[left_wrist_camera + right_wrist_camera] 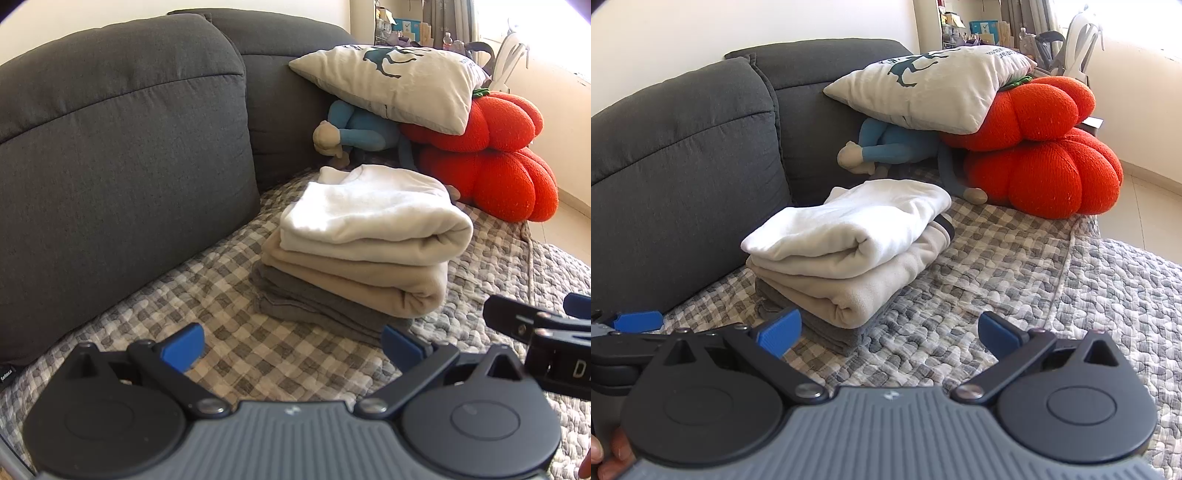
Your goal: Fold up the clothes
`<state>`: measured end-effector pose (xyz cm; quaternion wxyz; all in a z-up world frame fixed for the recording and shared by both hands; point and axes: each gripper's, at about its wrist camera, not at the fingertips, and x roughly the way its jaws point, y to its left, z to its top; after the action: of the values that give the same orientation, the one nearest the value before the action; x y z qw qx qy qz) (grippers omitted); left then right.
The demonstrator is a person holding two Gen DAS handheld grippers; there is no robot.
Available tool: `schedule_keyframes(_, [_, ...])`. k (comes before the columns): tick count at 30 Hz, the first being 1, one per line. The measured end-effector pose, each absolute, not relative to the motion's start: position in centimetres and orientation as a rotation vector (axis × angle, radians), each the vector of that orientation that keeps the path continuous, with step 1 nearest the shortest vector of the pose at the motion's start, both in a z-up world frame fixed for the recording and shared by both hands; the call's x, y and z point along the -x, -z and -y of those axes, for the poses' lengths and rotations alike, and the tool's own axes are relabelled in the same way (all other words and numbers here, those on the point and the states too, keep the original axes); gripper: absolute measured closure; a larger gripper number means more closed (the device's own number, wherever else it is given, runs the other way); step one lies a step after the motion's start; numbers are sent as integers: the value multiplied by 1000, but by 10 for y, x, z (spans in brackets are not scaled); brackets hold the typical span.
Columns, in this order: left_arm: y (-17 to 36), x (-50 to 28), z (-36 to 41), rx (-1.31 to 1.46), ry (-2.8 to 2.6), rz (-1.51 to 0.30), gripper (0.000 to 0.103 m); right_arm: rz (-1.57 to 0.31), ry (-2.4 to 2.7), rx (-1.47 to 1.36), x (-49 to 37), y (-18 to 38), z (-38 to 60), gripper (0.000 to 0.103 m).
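My left tongs and right tongs gape empty before the folded stack on the checked sofa cover.

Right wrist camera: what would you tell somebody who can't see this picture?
A neat stack of three folded clothes, white on beige on dark grey, sits on a checked quilted sofa cover before dark grey sofa cushions. The right gripper hangs near it, jaws open and empty. Behind lie two orange pumpkin-shaped plush cushions under a pale printed pillow.
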<state>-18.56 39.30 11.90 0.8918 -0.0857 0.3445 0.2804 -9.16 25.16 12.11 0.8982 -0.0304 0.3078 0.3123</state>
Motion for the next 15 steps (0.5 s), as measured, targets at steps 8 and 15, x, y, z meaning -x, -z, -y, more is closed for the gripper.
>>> schedule_keyframes(8, [-119,186,-392,177,-594,-709,1,-643,-643,54,92,-119,-253,0])
schedule_keyframes(15, [-118,186,-391,167,-601,-709,1,-653,-645,41,90,-118,-252,0])
